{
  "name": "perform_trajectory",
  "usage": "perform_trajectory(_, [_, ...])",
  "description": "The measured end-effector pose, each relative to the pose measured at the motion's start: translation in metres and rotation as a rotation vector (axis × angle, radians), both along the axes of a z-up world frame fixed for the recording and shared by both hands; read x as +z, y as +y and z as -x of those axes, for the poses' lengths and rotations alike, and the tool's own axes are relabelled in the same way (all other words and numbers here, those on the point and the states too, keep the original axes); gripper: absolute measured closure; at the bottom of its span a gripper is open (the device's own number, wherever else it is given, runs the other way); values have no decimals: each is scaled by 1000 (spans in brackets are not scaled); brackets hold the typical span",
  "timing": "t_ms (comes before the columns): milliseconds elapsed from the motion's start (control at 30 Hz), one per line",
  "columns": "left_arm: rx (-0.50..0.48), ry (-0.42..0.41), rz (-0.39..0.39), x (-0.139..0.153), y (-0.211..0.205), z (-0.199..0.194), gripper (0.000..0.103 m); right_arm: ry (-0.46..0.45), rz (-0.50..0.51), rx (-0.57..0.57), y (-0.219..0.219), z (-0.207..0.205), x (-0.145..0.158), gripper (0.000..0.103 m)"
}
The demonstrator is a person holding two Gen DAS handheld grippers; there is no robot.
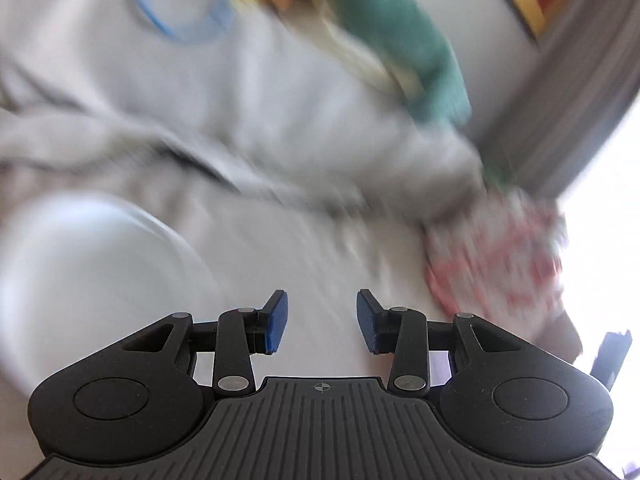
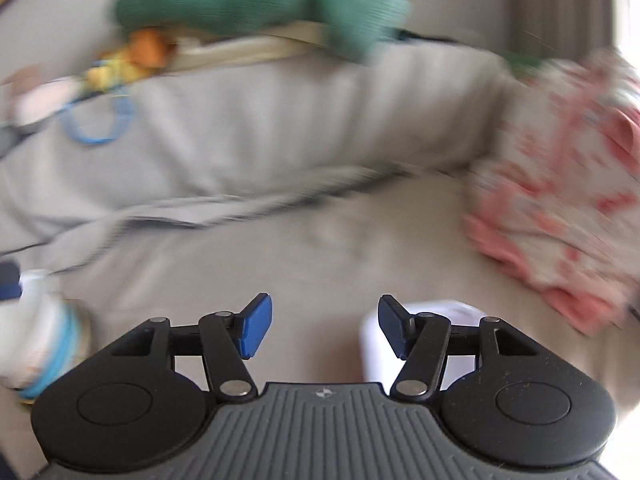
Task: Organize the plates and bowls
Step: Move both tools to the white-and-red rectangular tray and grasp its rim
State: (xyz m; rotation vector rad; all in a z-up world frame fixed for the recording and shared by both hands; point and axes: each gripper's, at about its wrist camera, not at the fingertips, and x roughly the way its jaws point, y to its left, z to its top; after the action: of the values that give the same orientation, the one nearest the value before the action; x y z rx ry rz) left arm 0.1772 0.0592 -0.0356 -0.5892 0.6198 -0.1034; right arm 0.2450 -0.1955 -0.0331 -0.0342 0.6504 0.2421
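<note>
Both views are smeared by motion blur. In the left wrist view a white round dish [image 1: 80, 276], a plate or a bowl, lies at the left on a grey cloth surface [image 1: 304, 256]. My left gripper [image 1: 322, 312] stands open beside it with nothing between its blue pads. In the right wrist view my right gripper [image 2: 325, 316] is open and empty too. A white object [image 2: 460, 312] shows just behind its right finger. At the lower left edge sits a white piece with a blue band [image 2: 44, 344], perhaps stacked bowls; I cannot tell exactly.
A rumpled grey blanket [image 2: 260, 128] runs across the back. A green cloth [image 2: 260, 4] lies beyond it. A pink-and-white patterned cloth [image 2: 560, 184] sits at the right. A blue ring [image 2: 98, 120] and orange-yellow items [image 2: 136, 56] lie at the far left.
</note>
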Motion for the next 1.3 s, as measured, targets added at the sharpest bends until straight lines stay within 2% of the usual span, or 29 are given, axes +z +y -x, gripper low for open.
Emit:
perform_trajectory(100, [-159,92,34,-19,-61,-46,61,24,-41,-118,-56,-16,-13,44])
perform_trajectory(200, [-247,160,60,-43,-110,-82,61,70,-134,-197,-101,-24,-32,44])
perform_trajectory(333, [-269,238,37,-72,-157,-113,61,162,-263,-260,-140,-33,-70,44])
perform_trajectory(467, [-277,293,27,-94,-176,-127,61,245,-338,-246,-144,-41,-96,48])
perform_trajectory(500, [-278,301,38,-98,-175,-126,65,269,-359,-224,-141,-42,-99,49])
perform_trajectory(533, [-267,308,34,-100,-173,-125,64,291,-379,-197,-137,-41,-102,52])
perform_trajectory(567, [-251,304,17,-100,-169,-120,69,307,-387,-178,-131,-40,-104,52])
perform_trajectory(733, [-173,315,30,-94,-118,-78,69,326,-362,-51,-85,-25,-99,52])
perform_trajectory(933, [-30,380,49,-102,-58,-2,71,365,-282,170,-5,14,-95,52])
perform_trajectory(1067, [49,380,59,-103,-26,35,72,376,-209,308,37,48,-94,52])
perform_trajectory(1200, [121,375,4,-106,-13,40,72,343,-168,319,50,60,-89,51])
perform_trajectory(1300, [105,378,24,-112,-13,35,73,306,-153,250,42,55,-88,46])
